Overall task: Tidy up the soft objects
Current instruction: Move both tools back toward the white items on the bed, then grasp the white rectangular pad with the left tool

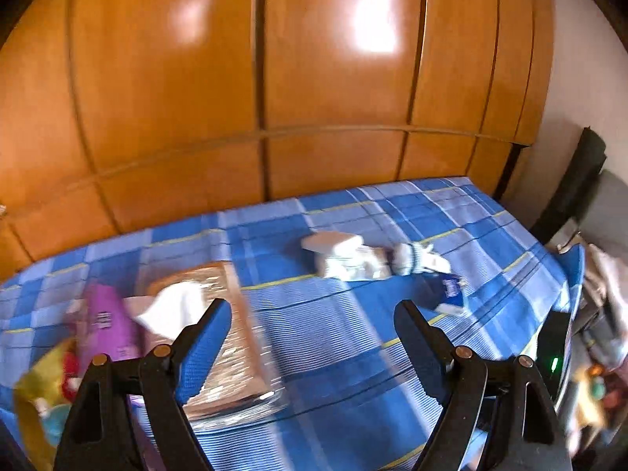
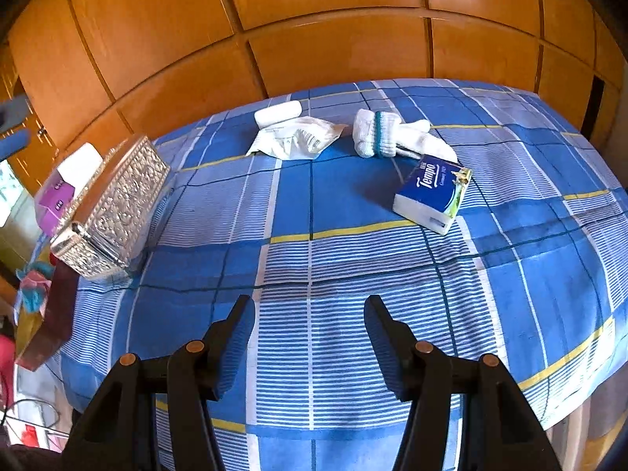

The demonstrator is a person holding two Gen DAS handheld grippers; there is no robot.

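Observation:
On the blue plaid tablecloth [image 2: 314, 267] lie a blue Tempo tissue pack [image 2: 433, 192], a white sock with a teal band [image 2: 386, 135], a crumpled white plastic wrapper [image 2: 294, 139] and a small white packet [image 2: 276, 113]. An embossed silver tissue box [image 2: 114, 212] stands at the left with a white tissue [image 1: 174, 306] sticking out. My right gripper [image 2: 310, 314] hangs open over bare cloth, well short of the pack. My left gripper [image 1: 314, 314] is open and holds nothing, with the silver box [image 1: 231, 333] by its left finger; the sock [image 1: 414, 257] and pack [image 1: 451, 290] lie farther off.
A purple box [image 2: 55, 196] sits behind the silver box. Coloured clutter [image 1: 47, 384] lies off the table's left side. Wooden wardrobe doors [image 2: 314, 39] stand behind the table. A dark chair back [image 1: 577, 184] and other items stand to the right.

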